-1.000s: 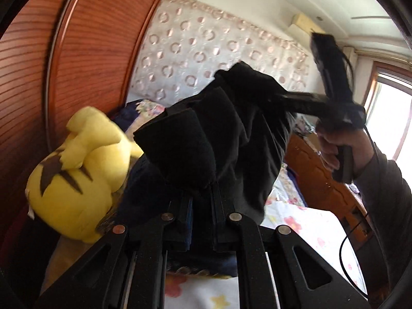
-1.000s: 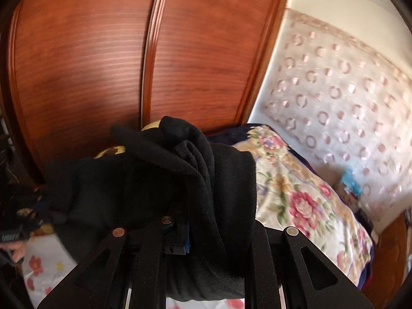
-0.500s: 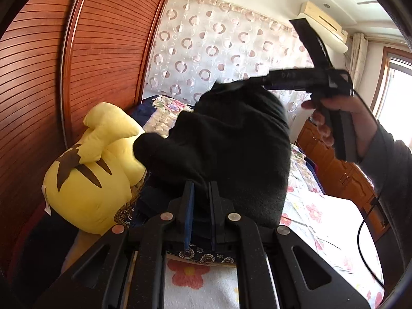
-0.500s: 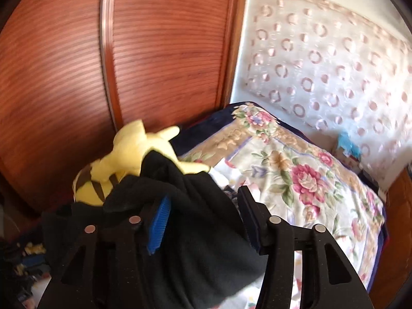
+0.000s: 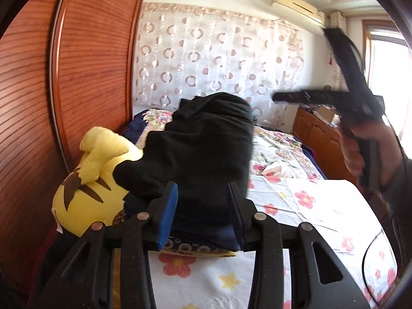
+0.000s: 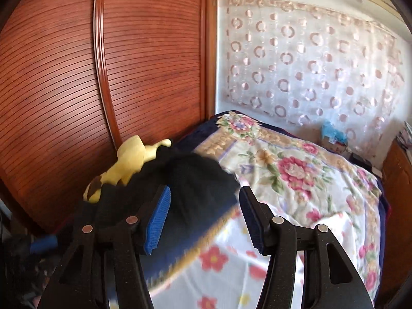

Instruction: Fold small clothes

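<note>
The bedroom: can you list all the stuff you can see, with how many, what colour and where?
black garment: one, black, bunched on the bed beside the plush toy
plush toy: one, yellow with brown stripes, against the wardrobe
wardrobe: one, reddish-brown wood, left of the bed
flowered quilt: one, cream with pink flowers and a navy edge, on the bed
sheet: one, white with red flowers and yellow stars, near part of the bed
curtain: one, white with pink rings, behind the bed
air conditioner: one, cream, high on the wall
left gripper: one, black with blue pads, open around the garment
right gripper: one, black with blue pads, open
right hand: one, holding the right gripper's handle
</note>
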